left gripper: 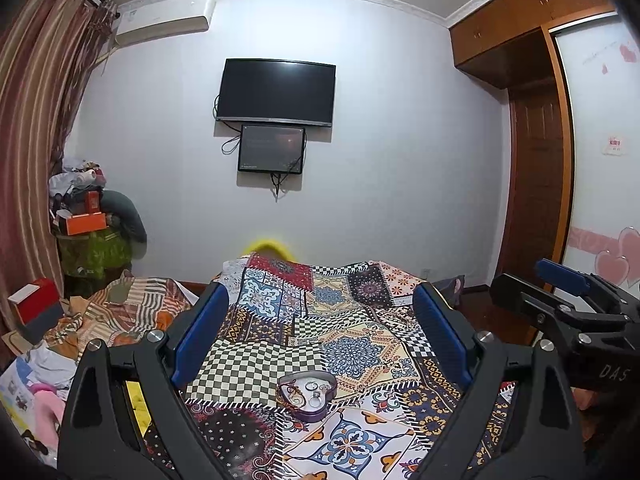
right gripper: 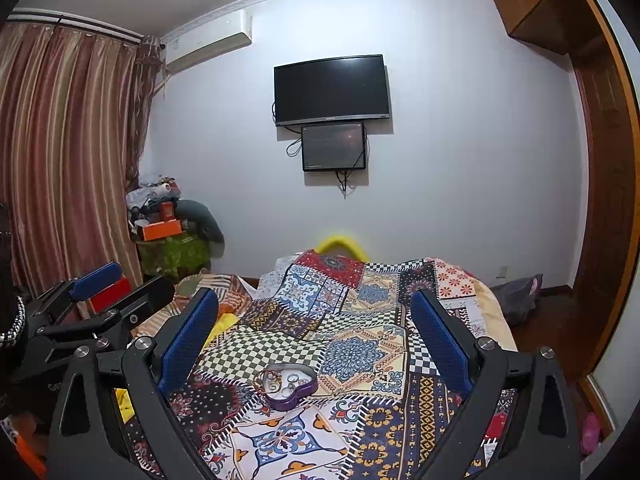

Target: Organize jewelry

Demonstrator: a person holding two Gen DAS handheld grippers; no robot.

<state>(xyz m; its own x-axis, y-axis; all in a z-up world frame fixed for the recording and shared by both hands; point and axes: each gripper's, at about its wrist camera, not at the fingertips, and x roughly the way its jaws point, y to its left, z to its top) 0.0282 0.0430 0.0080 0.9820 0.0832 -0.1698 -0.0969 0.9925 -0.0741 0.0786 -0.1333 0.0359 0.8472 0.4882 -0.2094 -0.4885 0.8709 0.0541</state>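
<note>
Both grippers, left point(left gripper: 320, 332) and right point(right gripper: 316, 328), hover with fingers spread wide and empty. The heart-shaped box point(left gripper: 307, 394) of rings point(right gripper: 289, 385) sits low centre on the bed point(left gripper: 352, 344).

Left gripper point(left gripper: 320, 332) frame: showing matte black angular arms with triangular cut-outs.
Left finger pads point(left gripper: 200, 332): wearing blue textured facing.
Fasteners: showing round silver screw heads at the pivots.
Right gripper point(right gripper: 316, 336): sharing the same black frame, blue pads point(right gripper: 186, 340).
Marking: bearing pale "DAS" lettering on the right body, in the left view.
</note>
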